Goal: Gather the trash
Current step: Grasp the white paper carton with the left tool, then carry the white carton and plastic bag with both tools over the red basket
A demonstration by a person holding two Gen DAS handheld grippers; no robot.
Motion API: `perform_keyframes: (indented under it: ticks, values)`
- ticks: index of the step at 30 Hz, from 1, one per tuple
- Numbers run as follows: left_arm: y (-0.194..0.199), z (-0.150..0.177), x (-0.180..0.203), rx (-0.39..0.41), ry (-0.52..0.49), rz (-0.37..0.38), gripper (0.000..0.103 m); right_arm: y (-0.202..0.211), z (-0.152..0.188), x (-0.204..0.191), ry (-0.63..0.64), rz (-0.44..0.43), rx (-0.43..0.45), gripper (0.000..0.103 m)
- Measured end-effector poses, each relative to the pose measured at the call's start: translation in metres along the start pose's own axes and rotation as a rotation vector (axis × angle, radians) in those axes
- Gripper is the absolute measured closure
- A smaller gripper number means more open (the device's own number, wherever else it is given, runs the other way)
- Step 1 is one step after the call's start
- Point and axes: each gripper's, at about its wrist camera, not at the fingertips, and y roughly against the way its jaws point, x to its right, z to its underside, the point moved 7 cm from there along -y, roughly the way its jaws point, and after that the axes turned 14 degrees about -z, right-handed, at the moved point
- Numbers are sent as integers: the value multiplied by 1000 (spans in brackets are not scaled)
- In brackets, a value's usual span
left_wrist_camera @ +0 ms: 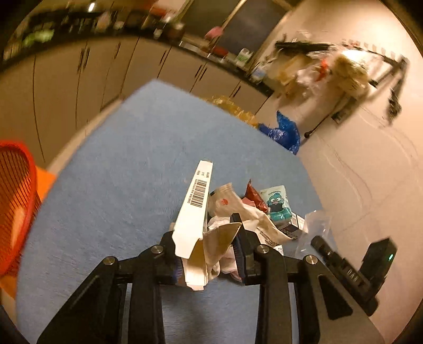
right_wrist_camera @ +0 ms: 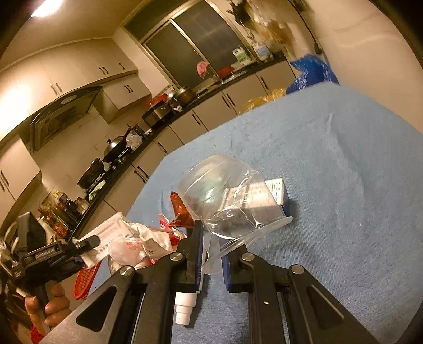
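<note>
Left gripper [left_wrist_camera: 208, 235]: clamped on flattened white carton [left_wrist_camera: 194, 209]; right gripper [right_wrist_camera: 211, 238]: pinched on clear cup [right_wrist_camera: 227, 195]. Both are best kept squeezed until the red basket [left_wrist_camera: 15, 201] is reached.

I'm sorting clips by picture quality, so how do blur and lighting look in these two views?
Left wrist view: motion-smeared, worst on the cabinets and clutter rack, warm orange cast. Right wrist view: much sharper, a ceiling light blown out top left, glare on the clear plastic cup; both bend straight lines, fisheye style.
</note>
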Motion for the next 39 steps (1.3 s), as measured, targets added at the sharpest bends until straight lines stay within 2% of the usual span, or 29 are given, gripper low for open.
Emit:
perform_keyframes:
  ticks: [7, 14, 26, 39]
  values:
    - [51, 16, 18, 235, -137, -62, 73, 7, 0, -25, 120, 15, 42, 90]
    - [69, 30, 33, 361, -224, -159, 73, 17, 8, -56, 212, 5, 60, 90]
    - [77, 39, 43, 446, -296, -279, 71, 36, 13, -86, 329, 28, 73, 90]
    - [82, 45, 38, 452, -287, -313, 71, 37, 24, -110, 392, 10, 49, 90]
